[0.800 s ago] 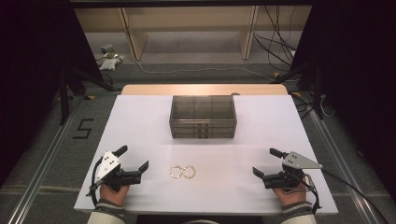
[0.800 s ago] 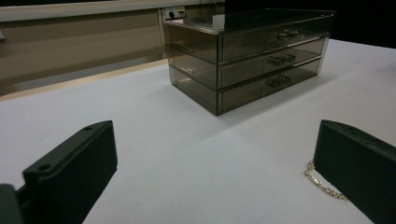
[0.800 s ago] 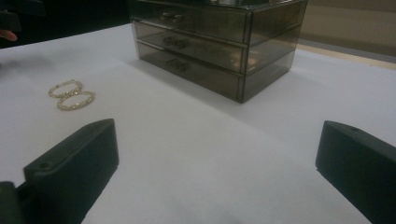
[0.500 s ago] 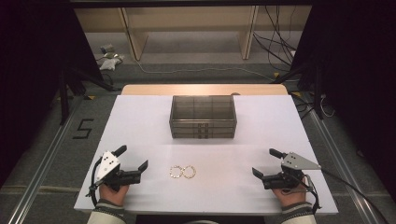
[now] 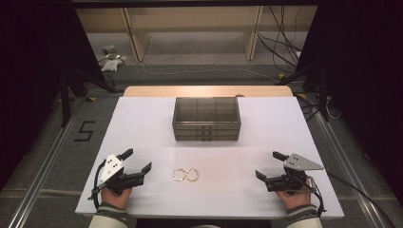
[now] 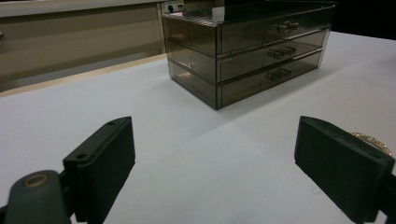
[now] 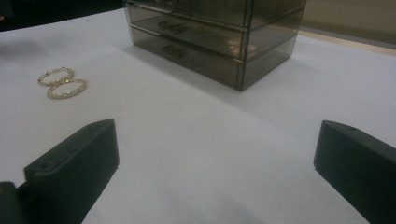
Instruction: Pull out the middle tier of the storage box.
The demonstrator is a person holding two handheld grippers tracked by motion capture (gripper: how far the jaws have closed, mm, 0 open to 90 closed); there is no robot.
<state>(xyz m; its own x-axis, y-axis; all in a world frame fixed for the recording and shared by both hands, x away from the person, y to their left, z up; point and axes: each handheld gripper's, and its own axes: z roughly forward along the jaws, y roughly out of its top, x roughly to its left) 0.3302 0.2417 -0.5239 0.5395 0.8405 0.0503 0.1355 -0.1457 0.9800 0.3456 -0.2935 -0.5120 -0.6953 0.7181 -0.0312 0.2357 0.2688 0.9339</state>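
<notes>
Two gold hoops lie flat and side by side, touching, on the white table near its front edge; the right gripper view has the hoops at its far left. My left gripper rests open on the table to their left, nothing between its jaws. In the left gripper view, the left gripper frames bare table, and one hoop peeks over its right jaw. My right gripper rests open to the right of the hoops, and the right gripper is likewise empty.
A smoky see-through drawer box with three closed drawers stands at the table's middle, behind the hoops; the drawer box is ahead of both grippers. Bare white table lies between it and the grippers. Dark stands and cables flank the table.
</notes>
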